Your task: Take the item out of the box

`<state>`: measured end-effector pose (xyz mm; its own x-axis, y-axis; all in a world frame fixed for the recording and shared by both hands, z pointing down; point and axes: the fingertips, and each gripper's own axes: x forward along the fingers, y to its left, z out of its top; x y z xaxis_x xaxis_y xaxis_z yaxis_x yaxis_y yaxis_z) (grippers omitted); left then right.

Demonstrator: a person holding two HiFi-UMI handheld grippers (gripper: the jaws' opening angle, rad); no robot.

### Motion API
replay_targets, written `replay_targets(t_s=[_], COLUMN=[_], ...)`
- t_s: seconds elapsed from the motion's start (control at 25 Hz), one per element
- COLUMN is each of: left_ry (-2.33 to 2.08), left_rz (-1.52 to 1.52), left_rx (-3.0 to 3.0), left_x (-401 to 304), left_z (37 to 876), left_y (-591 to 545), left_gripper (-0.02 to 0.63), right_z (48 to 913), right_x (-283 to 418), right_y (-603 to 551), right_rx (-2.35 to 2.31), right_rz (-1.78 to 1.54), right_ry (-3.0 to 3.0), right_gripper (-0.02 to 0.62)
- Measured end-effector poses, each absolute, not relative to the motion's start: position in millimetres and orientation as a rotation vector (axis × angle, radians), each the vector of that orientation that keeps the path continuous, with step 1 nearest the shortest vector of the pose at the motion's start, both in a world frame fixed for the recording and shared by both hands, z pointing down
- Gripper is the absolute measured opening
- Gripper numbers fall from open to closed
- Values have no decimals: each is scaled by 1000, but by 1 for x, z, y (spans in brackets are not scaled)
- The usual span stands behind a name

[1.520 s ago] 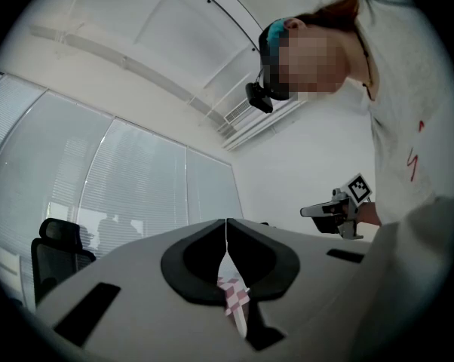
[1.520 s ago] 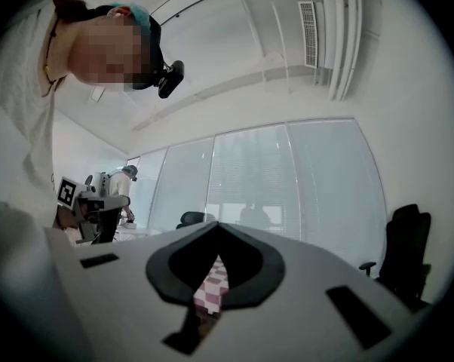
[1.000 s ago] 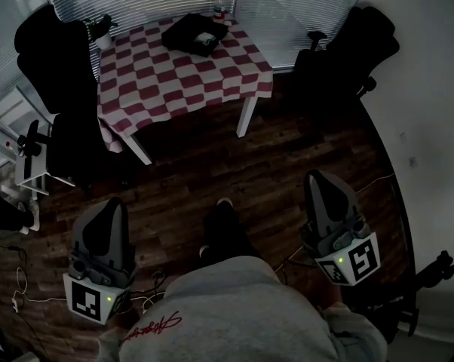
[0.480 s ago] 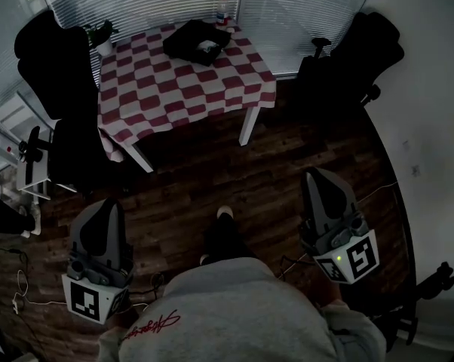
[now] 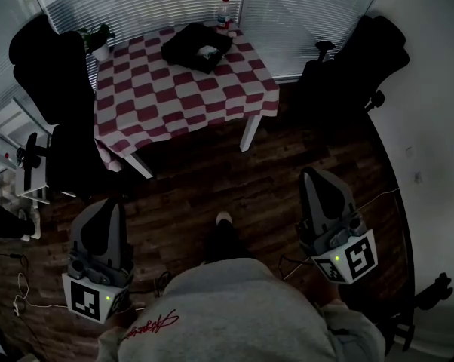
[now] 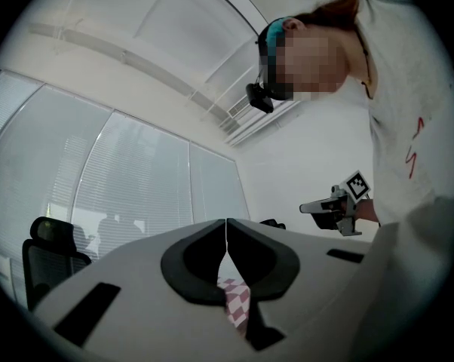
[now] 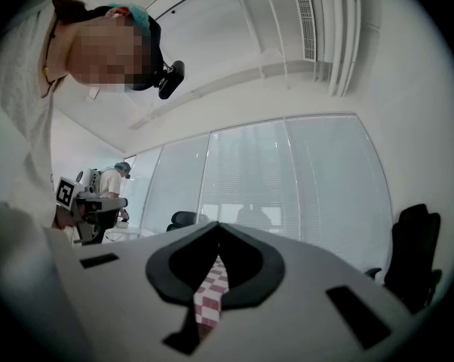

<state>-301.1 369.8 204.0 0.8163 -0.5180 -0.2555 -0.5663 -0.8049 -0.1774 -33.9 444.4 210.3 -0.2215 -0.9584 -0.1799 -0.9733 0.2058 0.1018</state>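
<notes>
Head view: the desk has slid slightly lower in frame, so we are closing in but still well apart; task not begun. One black box at its far edge, pale item perhaps inside; one bottle; two chairs, left chair, right chair. Left gripper view: left hand-held gripper pressed together, empty. Right gripper view: right hand-held gripper likewise.

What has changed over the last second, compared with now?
The person has stepped toward the table. The table, the box and the bottle sit slightly lower in the head view, and the foot has also dropped lower. Nothing was gripped or released. The left tongs and right tongs stay shut, empty and held low at either side.
</notes>
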Motion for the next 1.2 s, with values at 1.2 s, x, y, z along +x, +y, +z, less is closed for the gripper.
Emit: replay_targets(t_s=[1.2], left_ry=[897], left_rz=[278], left_rx=[-2728], left_x=[-203], left_z=[188], left_y=[245], left_gripper=[17], right_z=[208], right_x=[62], right_y=[305], right_rx=[-1832], right_rz=[249], right_ry=[2412], right_gripper=[11])
